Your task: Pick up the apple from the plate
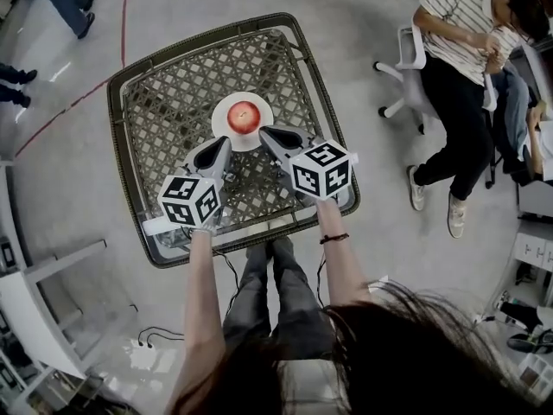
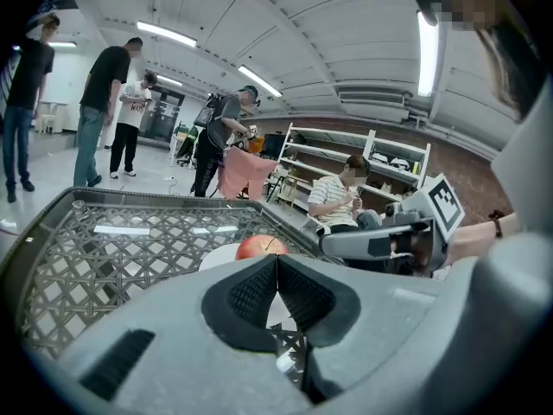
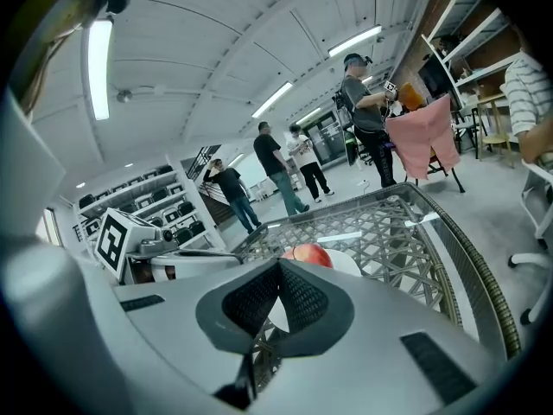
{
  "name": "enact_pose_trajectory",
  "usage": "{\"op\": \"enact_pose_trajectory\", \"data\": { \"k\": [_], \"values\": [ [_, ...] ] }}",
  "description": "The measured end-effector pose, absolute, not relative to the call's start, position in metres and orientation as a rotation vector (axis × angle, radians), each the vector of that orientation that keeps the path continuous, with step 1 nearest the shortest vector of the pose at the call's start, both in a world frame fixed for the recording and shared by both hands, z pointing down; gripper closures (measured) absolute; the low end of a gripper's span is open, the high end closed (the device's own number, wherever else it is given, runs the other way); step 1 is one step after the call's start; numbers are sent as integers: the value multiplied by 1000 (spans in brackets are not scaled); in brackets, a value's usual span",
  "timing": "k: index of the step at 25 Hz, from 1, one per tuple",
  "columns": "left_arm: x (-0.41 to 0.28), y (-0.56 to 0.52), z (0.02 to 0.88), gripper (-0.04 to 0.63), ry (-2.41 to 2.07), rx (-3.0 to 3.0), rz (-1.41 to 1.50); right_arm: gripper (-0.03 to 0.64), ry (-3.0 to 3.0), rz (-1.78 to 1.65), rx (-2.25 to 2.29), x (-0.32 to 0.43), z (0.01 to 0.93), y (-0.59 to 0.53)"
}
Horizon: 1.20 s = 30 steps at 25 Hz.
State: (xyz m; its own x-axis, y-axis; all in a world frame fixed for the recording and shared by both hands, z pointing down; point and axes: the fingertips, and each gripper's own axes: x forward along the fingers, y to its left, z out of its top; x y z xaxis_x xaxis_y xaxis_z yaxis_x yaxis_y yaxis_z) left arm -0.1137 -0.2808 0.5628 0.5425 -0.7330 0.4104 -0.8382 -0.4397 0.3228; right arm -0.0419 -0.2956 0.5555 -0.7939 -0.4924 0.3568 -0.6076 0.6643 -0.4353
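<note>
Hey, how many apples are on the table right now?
1. The apple sits on the plate near the middle of the table. No other shows in any view.

Around the plate the table top gives us free room on its far, left and right sides, and the apple is open from above. On the near side our left gripper and right gripper crowd the approach, side by side.

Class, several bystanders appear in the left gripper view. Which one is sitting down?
The person in the striped shirt, seated low in front of the shelves. The other people are all on their feet.
</note>
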Motion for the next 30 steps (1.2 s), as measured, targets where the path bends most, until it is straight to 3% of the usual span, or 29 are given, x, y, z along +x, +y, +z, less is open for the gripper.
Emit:
{"op": "enact_pose_trajectory", "data": {
  "k": [16,20,30],
  "values": [
    [-103,-296,590,580,-1249,2355,425,607,-2656,813,904,-36,576,-304],
    [-102,-299,595,506,-1241,2368,442,607,-2653,808,905,-35,581,-308],
    [-99,-305,603,428,-1233,2401,474,607,-2653,798,905,-33,589,-310]
  ]
}}
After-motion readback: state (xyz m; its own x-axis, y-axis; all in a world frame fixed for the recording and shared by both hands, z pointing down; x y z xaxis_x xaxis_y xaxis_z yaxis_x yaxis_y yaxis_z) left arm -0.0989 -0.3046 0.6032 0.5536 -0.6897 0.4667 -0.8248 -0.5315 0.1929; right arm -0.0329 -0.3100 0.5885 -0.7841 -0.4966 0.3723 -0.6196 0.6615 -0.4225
